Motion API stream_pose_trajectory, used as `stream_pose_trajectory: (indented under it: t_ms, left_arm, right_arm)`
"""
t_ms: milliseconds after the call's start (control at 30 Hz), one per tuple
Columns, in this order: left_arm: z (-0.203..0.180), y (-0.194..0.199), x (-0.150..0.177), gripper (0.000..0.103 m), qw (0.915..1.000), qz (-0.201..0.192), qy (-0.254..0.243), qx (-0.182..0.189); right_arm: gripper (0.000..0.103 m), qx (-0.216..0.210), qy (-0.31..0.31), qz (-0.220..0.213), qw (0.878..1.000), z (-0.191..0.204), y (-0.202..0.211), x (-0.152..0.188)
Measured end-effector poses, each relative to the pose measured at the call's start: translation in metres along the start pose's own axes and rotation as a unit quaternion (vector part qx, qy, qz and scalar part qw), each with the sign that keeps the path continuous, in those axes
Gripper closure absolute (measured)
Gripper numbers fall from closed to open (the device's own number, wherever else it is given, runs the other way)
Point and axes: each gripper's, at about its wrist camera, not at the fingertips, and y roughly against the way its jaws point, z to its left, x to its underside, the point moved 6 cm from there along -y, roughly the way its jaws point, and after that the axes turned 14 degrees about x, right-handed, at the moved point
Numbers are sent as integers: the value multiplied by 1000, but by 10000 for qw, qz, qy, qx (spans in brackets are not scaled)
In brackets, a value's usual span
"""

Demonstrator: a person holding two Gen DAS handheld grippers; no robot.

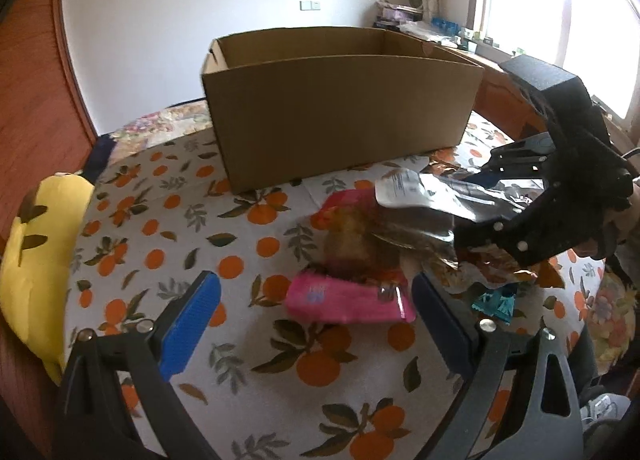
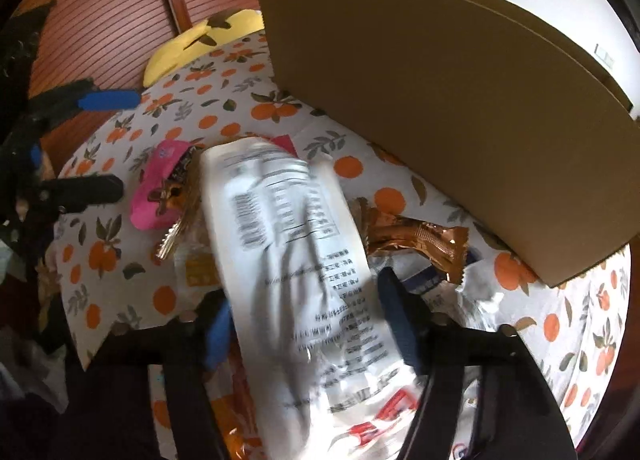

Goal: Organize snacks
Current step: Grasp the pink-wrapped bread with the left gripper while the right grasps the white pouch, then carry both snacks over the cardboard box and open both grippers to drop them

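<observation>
A pile of snack packets lies on the orange-print tablecloth (image 1: pixel 160 219) in front of an open cardboard box (image 1: pixel 340 111). My left gripper (image 1: pixel 314 284) is open, its blue pads on either side of a pink packet (image 1: pixel 344 300) without touching it. My right gripper (image 2: pixel 308 330) is closed across a long white snack bag (image 2: pixel 288 244) with printed text, one pad pressing each edge. In the left wrist view the same bag (image 1: pixel 420 195) sticks out from the right gripper (image 1: pixel 496 195) over the pile. A gold-brown wrapper (image 2: pixel 420 240) lies beside it.
The box (image 2: pixel 440 99) stands at the back of the table, its top open. A yellow plush toy (image 1: pixel 40 260) sits at the table's left edge. A teal packet (image 1: pixel 496 302) lies at the near right of the pile. Wooden shutter doors stand behind.
</observation>
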Motion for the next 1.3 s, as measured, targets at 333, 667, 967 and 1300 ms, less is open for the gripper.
stream_pose_trajectory:
  t_ms: [333,667,967,1300]
  left_arm:
    - [-9,-27,-9,7,9991,234,-90,336]
    - [-12,-54,-20,32,9975,583,-45,405]
    - [-1,-67,-19,61,9967,588,354,439]
    - [-3,-51,-13,64,9985,381,312,219]
  right_arm:
    - [64,34,-586,-390,9975,-21,24,3]
    - [64,-68,-908,-411,9950,-27,26,12]
    - [64,20,-876,-458,9951,-21,23,16]
    - [64,186,-947,-623,9934,-28,38,17]
